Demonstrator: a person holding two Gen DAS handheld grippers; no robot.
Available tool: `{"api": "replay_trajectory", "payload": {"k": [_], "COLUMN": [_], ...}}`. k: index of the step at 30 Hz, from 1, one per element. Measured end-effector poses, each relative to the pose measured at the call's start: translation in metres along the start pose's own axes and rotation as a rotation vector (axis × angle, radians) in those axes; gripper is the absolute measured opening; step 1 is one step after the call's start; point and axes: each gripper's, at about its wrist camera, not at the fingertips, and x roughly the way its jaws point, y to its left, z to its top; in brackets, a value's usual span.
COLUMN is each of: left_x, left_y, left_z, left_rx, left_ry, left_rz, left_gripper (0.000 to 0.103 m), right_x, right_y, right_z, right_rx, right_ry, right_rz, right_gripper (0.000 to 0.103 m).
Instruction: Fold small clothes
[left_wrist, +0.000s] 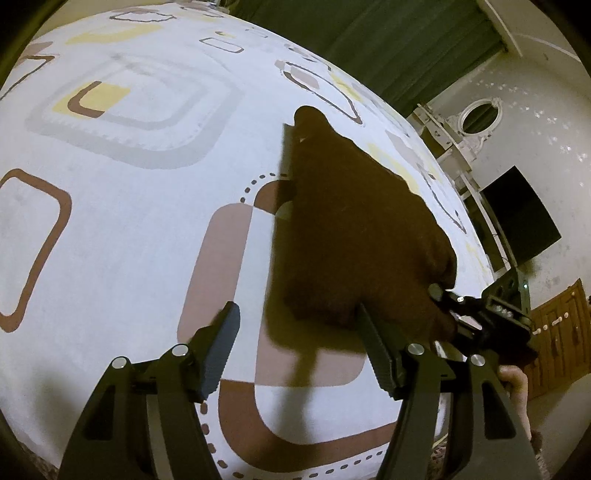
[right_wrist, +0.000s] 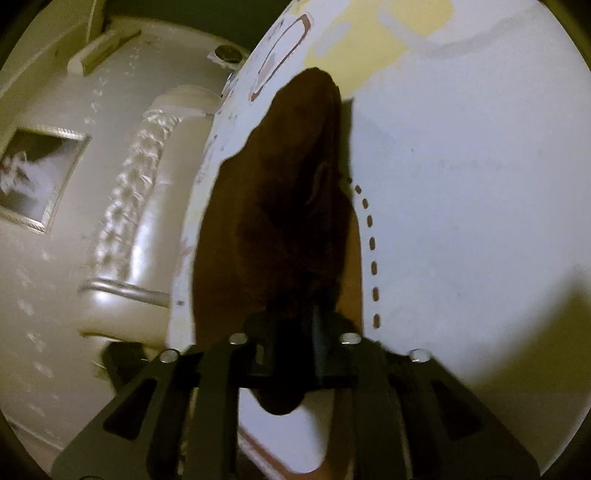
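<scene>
Right tool (right_wrist: 291, 325) grips the brown garment (right_wrist: 280, 206) over the bedsheet (right_wrist: 461, 184); left tool (left_wrist: 295, 332) gapes empty.

The right gripper's (right_wrist: 291, 325) fingertips are buried in the dark cloth (right_wrist: 273, 221), so whether the pads press it cannot be told. The cloth's near end sags below the jaws, behind the frame. In the left wrist view, the left gripper's (left_wrist: 295, 332) right finger (left_wrist: 373, 343) covers the cloth's (left_wrist: 354, 229) near edge, and contact there is unclear. A hand (left_wrist: 515, 384) right of that gripper is mostly hidden. Beyond the bed (right_wrist: 461, 184), left of the right gripper, the framed picture (right_wrist: 37, 177) is blurred.
</scene>
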Motion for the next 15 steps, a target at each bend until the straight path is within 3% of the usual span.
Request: {"api": "replay_trajectory", "payload": {"k": [1,3,9,12,15], "left_x": [0.000,-0.004,-0.010,-0.008,-0.003], "left_y": [0.001,0.002,-0.001,-0.002,-0.001], "left_z": [0.000,-0.001,0.001,0.004,0.007], "left_rx": [0.000,0.007,0.028,0.039,0.031], "left_ry": [0.001,-0.001,-0.015,-0.019,-0.010], "left_rz": [-0.002,-0.006,-0.013,-0.008,-0.004], "left_gripper": [0.065,0.065,0.065,0.065,0.065], "right_x": [-0.006,-0.019,-0.034,-0.026,-0.005], "right_y": [0.001,0.005,0.004,-0.001,-0.003], "right_z": [0.004,0.012,0.063,0.085,0.102], "right_rx": [0.012,0.004,0.042,0.079,0.085], "right_ry": [-0.005,-0.047,-0.095,-0.118,-0.100], "right_rz": [0.033,0.052,0.104,0.090,0.020], "right_gripper": [0.038,0.061,0.063,0.063,0.062]}}
